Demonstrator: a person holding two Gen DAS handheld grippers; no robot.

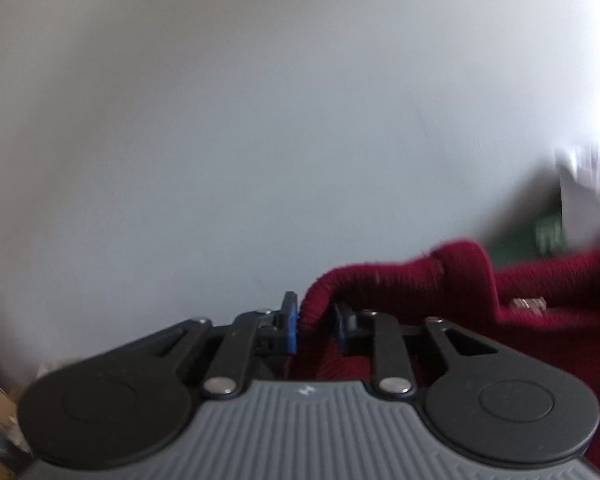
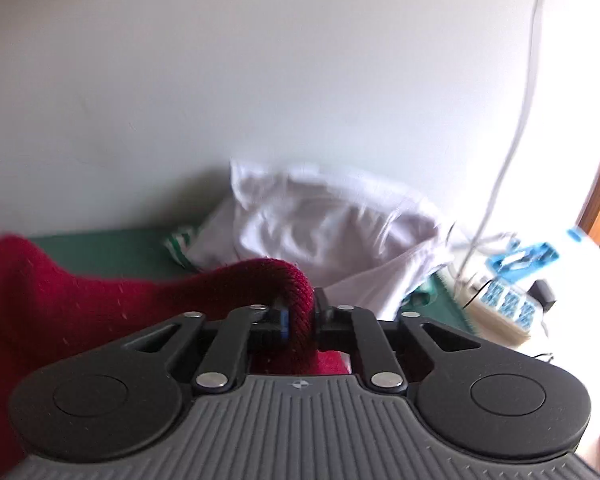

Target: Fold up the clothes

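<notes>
No writing is legible. The left gripper (image 1: 316,326) and right gripper (image 2: 300,320) each clamp a ribbed edge of the dark red knit sweater (image 2: 39,300), lifted above the green desk (image 2: 99,250) near crumpled white fabric (image 2: 320,220).

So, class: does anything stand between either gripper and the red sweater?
Nothing visible does. The left gripper and right gripper each already pinch a ribbed edge of the red sweater; the white garment lies behind, apart.
</notes>
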